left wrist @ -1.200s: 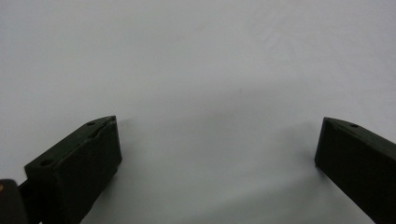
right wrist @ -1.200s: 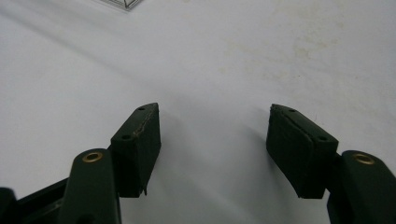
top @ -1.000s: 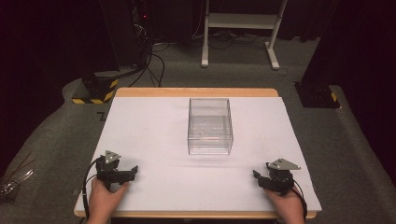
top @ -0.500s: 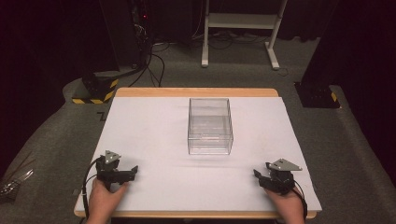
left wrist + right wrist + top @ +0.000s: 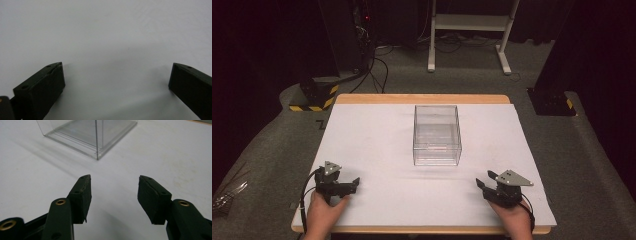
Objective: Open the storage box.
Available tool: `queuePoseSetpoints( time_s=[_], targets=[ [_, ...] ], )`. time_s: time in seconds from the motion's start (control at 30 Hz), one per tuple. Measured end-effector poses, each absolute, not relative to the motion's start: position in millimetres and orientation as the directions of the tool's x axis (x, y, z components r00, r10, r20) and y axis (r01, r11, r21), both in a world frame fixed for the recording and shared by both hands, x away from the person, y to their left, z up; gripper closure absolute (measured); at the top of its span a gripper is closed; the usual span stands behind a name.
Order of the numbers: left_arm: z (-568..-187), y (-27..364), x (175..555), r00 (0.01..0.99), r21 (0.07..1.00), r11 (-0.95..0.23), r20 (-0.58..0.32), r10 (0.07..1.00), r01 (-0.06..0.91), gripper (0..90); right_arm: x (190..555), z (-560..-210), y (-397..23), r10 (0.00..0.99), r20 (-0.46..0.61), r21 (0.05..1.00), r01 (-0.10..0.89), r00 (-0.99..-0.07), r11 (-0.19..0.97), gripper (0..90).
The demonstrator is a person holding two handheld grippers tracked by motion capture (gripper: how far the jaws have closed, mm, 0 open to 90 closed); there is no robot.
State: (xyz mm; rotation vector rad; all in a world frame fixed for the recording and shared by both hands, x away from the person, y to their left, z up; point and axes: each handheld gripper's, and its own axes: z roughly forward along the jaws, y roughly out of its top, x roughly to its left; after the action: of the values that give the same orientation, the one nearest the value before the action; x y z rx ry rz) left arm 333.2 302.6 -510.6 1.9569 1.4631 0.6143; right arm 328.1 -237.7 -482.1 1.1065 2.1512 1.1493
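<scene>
The clear plastic box (image 5: 437, 135) stands in the middle of the white table (image 5: 377, 135) with no readable writing, well apart from the left gripper (image 5: 353, 183), released wide, and the right gripper (image 5: 482, 184), whose empty jaws have just been closing.

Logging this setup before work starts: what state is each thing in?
Clear box: upright, open-topped, empty, untouched.
Left gripper: jaws wide open, nothing between them, low over the white sheet.
Right gripper: jaws have just been closing, nothing between them, pointing at the box.
</scene>
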Motion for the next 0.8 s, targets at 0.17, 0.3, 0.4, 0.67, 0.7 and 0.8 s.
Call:
queuePoseSetpoints(
  time_s=[0.17,0.3,0.4,0.67,0.7,0.8],
  targets=[
    [-511,302,333,0.279,0.709,-0.198,0.002,0.960,0.676,0.4,326,-477,-228,0.807,0.000,0.859,0.413,-0.590,0.302,45.1],
    [-511,302,333,0.279,0.710,-0.198,0.002,0.960,0.676,0.4,324,-474,-221,0.799,0.008,0.867,0.403,-0.602,0.295,45.1],
    [-511,303,333,0.281,0.709,-0.202,0.006,0.960,0.675,0.4,322,-471,-216,0.794,-0.009,0.869,0.388,-0.608,0.308,45.2],
    [-511,302,333,0.281,0.710,-0.202,0.006,0.960,0.674,0.4,321,-461,-199,0.774,-0.014,0.877,0.365,-0.633,0.314,47.3],
    [-511,302,333,0.281,0.710,-0.202,0.006,0.960,0.675,0.4,322,-459,-197,0.774,-0.011,0.877,0.365,-0.634,0.312,48.8],
    [-511,303,333,0.281,0.710,-0.202,0.006,0.960,0.675,0.4,325,-455,-190,0.771,0.000,0.877,0.370,-0.637,0.306,50.3]
  ],
)
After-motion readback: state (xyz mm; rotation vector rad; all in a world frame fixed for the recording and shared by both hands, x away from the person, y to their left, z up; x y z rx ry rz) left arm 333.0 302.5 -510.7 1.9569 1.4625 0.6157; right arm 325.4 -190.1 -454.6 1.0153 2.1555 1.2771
